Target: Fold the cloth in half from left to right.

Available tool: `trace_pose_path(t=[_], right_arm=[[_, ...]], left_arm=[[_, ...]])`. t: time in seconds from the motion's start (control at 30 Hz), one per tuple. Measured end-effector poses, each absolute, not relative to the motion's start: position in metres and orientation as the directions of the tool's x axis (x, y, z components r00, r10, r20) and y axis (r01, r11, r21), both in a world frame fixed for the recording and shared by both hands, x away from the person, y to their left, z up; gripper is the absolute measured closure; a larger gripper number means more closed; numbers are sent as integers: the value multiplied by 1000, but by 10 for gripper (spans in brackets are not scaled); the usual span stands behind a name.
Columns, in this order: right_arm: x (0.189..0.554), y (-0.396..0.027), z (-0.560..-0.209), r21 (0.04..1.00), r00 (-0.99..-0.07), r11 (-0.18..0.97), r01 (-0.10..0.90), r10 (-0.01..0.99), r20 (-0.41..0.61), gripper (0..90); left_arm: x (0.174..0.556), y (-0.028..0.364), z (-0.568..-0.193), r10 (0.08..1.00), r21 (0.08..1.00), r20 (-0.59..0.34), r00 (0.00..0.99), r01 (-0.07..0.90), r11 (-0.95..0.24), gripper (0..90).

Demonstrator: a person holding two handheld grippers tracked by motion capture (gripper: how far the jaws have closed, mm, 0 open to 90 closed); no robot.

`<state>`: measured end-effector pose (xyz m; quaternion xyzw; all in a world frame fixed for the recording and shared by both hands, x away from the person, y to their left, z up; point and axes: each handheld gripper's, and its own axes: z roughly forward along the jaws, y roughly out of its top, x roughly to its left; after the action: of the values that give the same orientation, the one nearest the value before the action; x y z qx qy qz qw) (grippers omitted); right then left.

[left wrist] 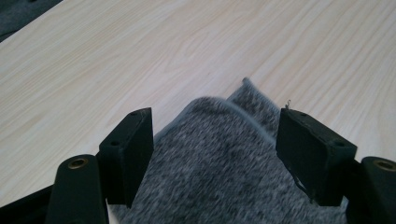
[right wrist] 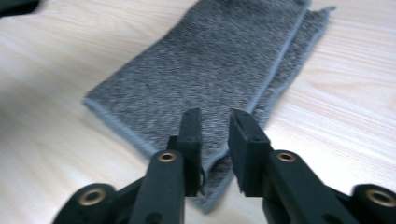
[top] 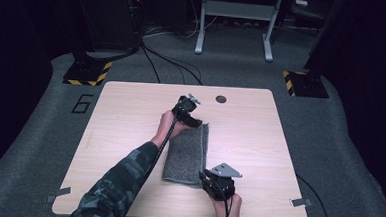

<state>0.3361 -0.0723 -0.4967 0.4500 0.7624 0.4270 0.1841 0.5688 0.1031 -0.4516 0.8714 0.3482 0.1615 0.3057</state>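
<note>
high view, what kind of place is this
Probably a lab recording station: a bare wooden table on grey carpet, hazard-striped stand bases, loose cables and dark surroundings.

Reaching in from the table's near edge: left forearm in a camouflage-patterned sleeve (top: 122, 177), stretched toward the middle of the table, hand wrapped round the black two-jaw left gripper (top: 196, 121). Jaws there spread wide apart, pads (left wrist: 128, 151) pressing on nothing. Close to the near edge, black right gripper (top: 203, 175) with grey three-cornered top plate, jaws parted by a narrow gap.
</note>
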Motion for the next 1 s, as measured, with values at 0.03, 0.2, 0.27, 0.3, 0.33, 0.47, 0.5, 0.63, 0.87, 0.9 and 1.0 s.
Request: trace_pose_path(t=[0.03, 0.2, 0.27, 0.3, 0.33, 0.47, 0.5, 0.63, 0.87, 0.9, 1.0], right_arm=[[339, -73, -498, 810, -517, 229, 540, 849, 105, 674], [353, -70, -506, 778, -509, 244, 579, 854, 111, 600], [356, -67, -509, 763, -511, 275, 585, 855, 84, 604], [358, -65, -511, 759, -515, 286, 586, 854, 76, 610], [359, -64, -513, 752, -522, 301, 587, 850, 67, 617], [360, -62, -518, 728, -534, 341, 595, 844, 42, 705], [360, -61, -518, 725, -537, 347, 594, 842, 37, 727], [359, -60, -519, 724, -550, 361, 588, 835, 30, 824], [355, -59, -518, 712, -555, 377, 592, 832, 21, 870], [355, -60, -517, 710, -554, 378, 594, 832, 20, 870], [351, -63, -515, 692, -550, 391, 607, 835, 10, 869]], left_arm=[[568, 108, -452, 709, 640, 74, 701, 512, -573, 272], [569, 139, -464, 756, 616, 80, 650, 564, -550, 279], [570, 151, -469, 774, 610, 73, 629, 586, -533, 280], [571, 157, -472, 782, 609, 66, 620, 596, -523, 281], [571, 162, -474, 790, 610, 63, 609, 603, -514, 282], [574, 181, -478, 829, 626, 41, 558, 632, -457, 284], [576, 184, -479, 836, 626, 40, 547, 638, -448, 286], [579, 187, -485, 840, 605, 51, 540, 653, -456, 288], [575, 170, -501, 819, 573, 86, 567, 644, -506, 285], [574, 168, -502, 817, 572, 95, 568, 641, -512, 285], [570, 164, -502, 812, 574, 102, 575, 633, -520, 285]])
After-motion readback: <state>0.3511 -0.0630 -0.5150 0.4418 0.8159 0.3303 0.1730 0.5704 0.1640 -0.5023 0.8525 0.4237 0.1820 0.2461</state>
